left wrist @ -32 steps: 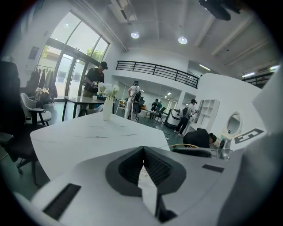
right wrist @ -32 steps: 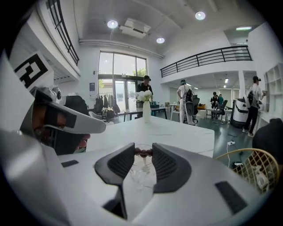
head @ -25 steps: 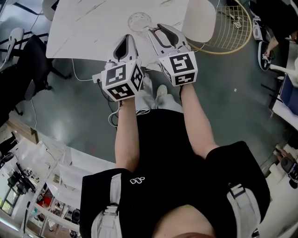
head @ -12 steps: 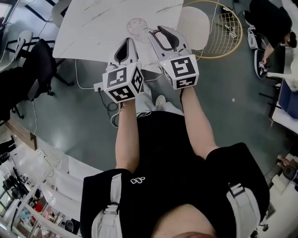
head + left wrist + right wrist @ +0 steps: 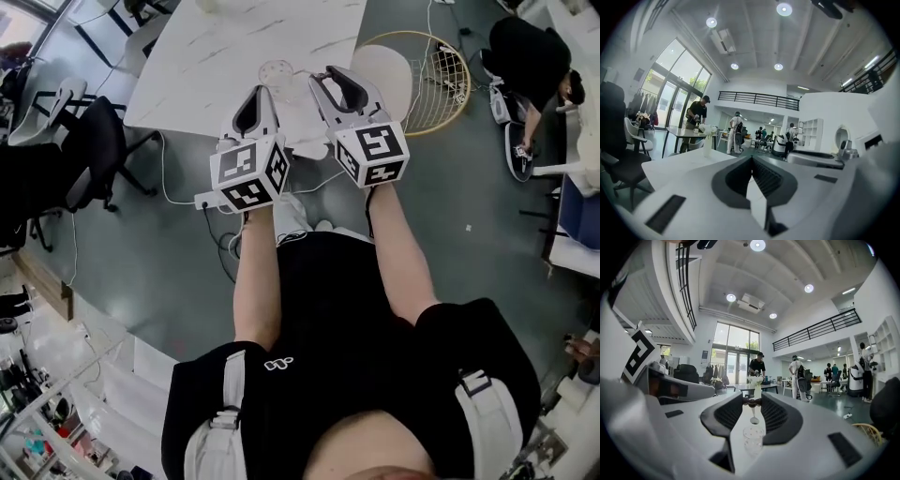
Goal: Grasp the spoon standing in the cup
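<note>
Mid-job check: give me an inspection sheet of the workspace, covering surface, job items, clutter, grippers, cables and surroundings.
Surface: white marble-look table.
Job's things: clear cup upright on the table; spoon hangs bowl-down just above it.
Clutter: vase of white flowers at the table's far end.
Grippers: left gripper shut, empty; right gripper apparently closed on the spoon's dark handle end.
Cables: white cable on the floor beside the table.
Surroundings: black office chairs, white chair, wire basket chair, a person.
</note>
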A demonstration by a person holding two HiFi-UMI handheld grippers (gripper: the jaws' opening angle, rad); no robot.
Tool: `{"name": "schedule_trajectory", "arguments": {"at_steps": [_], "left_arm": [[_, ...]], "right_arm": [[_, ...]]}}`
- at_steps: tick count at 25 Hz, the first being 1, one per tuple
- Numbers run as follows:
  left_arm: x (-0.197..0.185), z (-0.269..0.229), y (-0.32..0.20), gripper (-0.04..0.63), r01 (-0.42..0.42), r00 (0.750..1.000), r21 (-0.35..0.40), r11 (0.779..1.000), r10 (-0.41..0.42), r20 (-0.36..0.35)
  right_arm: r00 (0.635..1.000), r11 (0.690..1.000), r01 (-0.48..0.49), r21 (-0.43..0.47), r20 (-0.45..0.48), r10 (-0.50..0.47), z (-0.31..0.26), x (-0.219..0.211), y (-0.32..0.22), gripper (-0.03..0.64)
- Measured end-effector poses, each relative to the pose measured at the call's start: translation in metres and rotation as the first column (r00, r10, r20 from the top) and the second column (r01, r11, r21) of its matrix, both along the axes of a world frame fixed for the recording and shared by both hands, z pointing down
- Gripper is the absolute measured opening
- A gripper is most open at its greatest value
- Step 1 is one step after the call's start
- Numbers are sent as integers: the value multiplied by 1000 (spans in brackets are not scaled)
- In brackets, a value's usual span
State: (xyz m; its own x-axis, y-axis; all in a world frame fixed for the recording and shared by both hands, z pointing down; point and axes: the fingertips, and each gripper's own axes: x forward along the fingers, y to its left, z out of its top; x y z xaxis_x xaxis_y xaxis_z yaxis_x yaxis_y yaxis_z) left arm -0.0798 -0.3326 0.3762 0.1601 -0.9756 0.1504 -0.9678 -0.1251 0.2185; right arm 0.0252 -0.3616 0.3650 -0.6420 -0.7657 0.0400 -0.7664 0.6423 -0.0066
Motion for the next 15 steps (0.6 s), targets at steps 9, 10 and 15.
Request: {"name": "schedule_trajectory", "arguments": {"at_steps": [9, 10, 15], "left_arm": [[-2, -23, 17, 14, 18, 1000, 47, 999, -18, 7], [-3, -24, 18, 14, 19, 1000, 49, 999, -19, 10], [-10, -26, 24, 14, 33, 999, 56, 998, -34, 15]], "right_arm": [[999, 998, 30, 46, -13, -29, -18, -1, 19, 127], [999, 998, 32, 48, -12, -31, -19, -2, 20, 127], [999, 998, 39, 52, -3, -39, -20, -6, 21, 127]]}}
